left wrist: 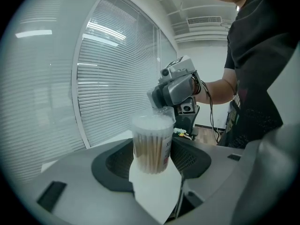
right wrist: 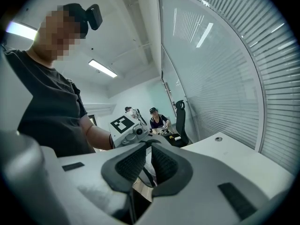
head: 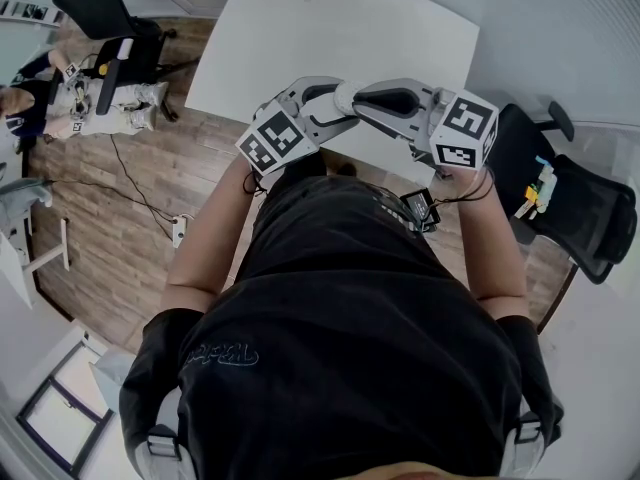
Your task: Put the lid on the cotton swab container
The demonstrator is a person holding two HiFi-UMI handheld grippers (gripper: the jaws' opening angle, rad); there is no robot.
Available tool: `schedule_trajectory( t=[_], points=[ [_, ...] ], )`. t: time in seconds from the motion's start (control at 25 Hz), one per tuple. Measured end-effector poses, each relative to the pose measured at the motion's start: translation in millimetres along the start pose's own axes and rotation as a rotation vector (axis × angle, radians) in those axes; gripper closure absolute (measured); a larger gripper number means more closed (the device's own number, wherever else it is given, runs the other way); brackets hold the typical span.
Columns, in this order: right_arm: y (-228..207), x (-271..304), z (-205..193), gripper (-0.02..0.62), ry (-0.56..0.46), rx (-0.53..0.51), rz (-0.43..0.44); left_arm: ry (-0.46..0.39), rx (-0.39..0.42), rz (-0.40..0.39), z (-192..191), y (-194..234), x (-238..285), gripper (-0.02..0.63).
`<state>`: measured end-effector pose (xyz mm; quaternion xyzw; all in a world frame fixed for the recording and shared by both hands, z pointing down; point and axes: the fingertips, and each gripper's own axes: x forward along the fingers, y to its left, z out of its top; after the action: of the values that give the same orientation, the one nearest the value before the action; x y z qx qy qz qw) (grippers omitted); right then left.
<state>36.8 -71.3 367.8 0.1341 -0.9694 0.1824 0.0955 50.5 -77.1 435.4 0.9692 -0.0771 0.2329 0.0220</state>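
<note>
Cotton swab container (left wrist: 151, 146): clear tub of swabs, upright, clamped between the wide-set jaws of the left gripper (left wrist: 151, 165), held near the edge of the white table (head: 330, 28).
Clear lid (left wrist: 165, 112): set at the container's top, slightly off-centre, pinched by the nearly closed jaws of the right gripper (right wrist: 146, 159).

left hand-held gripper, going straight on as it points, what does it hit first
Probably the right hand-held gripper, just past the cotton swab container that the left hand-held gripper holds; depth is unclear.
</note>
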Motion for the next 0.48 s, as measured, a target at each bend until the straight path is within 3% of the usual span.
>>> schedule_trajectory(
  t=[0.48],
  points=[
    [-0.8,0.9,-3.0,0.545,-0.004,0.012,-0.011,-0.002,-0.013,-0.006,1.5,-2.0,0.8,0.351]
  ],
)
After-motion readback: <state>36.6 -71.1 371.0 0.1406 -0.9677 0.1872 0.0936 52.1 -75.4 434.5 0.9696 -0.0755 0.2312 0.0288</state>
